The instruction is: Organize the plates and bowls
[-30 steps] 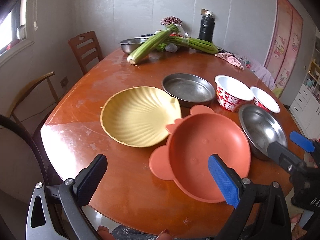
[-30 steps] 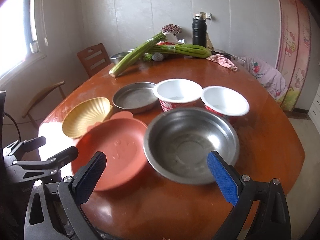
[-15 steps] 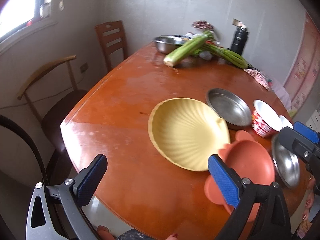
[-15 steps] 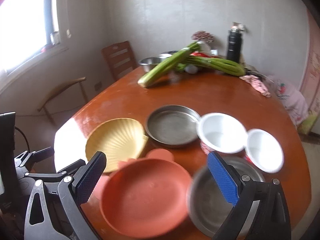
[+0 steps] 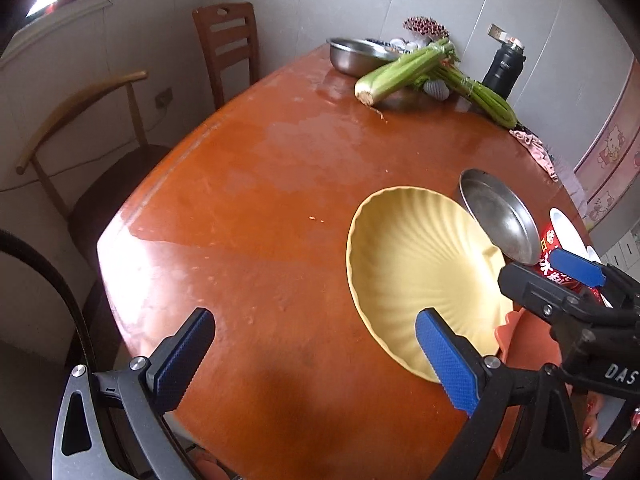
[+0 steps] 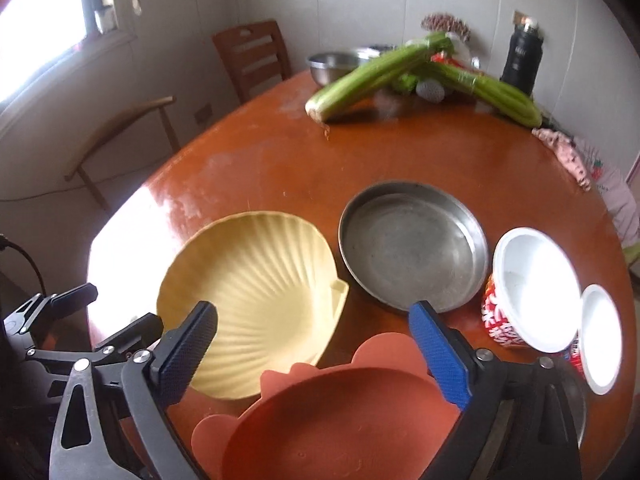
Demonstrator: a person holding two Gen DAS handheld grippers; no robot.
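Observation:
A yellow shell-shaped plate (image 5: 420,272) (image 6: 256,288) lies on the brown table. An orange eared plate (image 6: 340,428) (image 5: 528,332) overlaps its near edge. Behind them are a shallow steel pan (image 6: 412,248) (image 5: 500,216) and two red-and-white bowls (image 6: 532,288) (image 6: 600,336). My left gripper (image 5: 316,344) (image 6: 106,314) is open over bare table, left of the yellow plate. My right gripper (image 6: 314,332) (image 5: 576,276) hovers over the orange plate's far ears and the yellow plate's near rim. Its jaws are closing but still wide, and the pads touch nothing.
At the far end lie celery stalks (image 6: 372,76), a steel bowl (image 5: 356,56), a black flask (image 5: 504,68) and a pink cloth (image 6: 564,156). Two wooden chairs (image 5: 228,48) (image 5: 80,120) stand at the left. The table's (image 5: 240,184) rounded left edge is close to my left gripper.
Both grippers have moved left along the near side of the table. The large steel bowl has slid out of the right wrist view, and the yellow plate now sits ahead of the right gripper.

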